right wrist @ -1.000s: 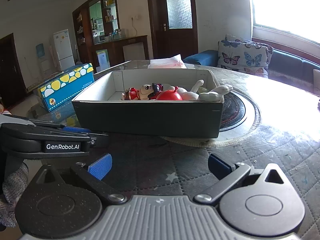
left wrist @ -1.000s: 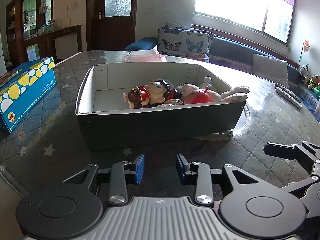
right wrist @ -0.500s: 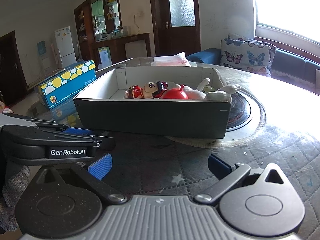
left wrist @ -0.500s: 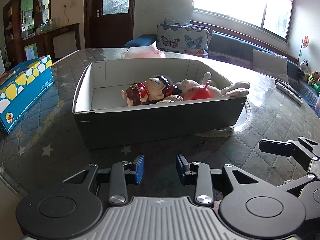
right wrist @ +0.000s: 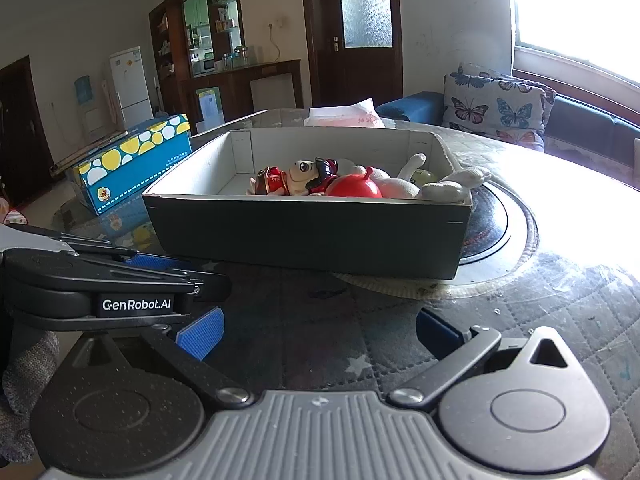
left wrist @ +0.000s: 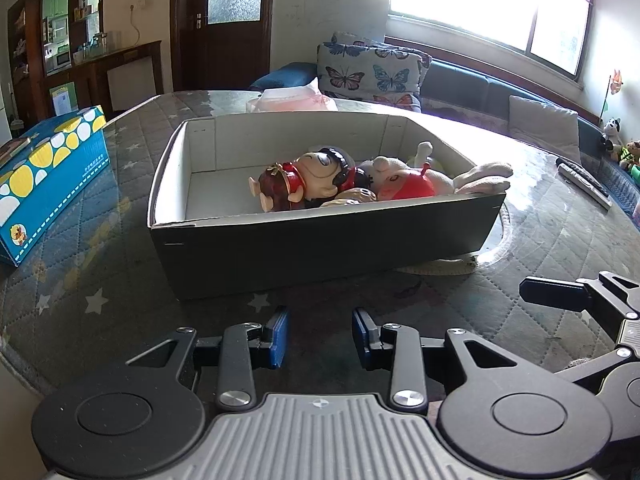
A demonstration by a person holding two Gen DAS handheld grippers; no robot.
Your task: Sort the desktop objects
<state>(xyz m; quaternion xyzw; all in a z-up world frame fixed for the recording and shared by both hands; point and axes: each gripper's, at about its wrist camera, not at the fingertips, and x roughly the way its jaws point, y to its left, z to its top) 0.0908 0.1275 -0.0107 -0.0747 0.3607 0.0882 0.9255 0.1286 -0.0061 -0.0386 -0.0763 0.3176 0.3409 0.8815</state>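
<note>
— Toys are all inside the box [left wrist: 320,248], yes? I see the doll with the black cap [left wrist: 320,178], the small brown figure [left wrist: 276,188], the red round toy [right wrist: 354,188] and the white plush animal [left wrist: 480,178], all lying together at the right half of the box. One limb of the plush animal rests over the front rim.

— Yes, and the left half of the box is bare. The box itself stands on the table [left wrist: 100,272], partly over a round insert in the table top.

— And the tools? Do they hold something?

— No. The left tool [left wrist: 319,336] hovers low in front of the box, its blue pads a little apart and nothing between them. The right tool [right wrist: 316,328] is beside it with its fingers spread wide, also with nothing inside.

— So which step is it, in your opinion?

— I judge the sorting is near its end, or between two picks. No loose toy lies on the table near the tools. Only the blue carton with yellow spots [left wrist: 44,176], the pink tissue pack [left wrist: 292,100] behind the box and a remote control [left wrist: 584,180] at the far right are outside.

— What does the next move ask, then?

— Probably to choose the next thing, if any. The remote control is well apart, so the right tool would need a long reach around the box. Otherwise, to tuck the hanging limb in.
</note>
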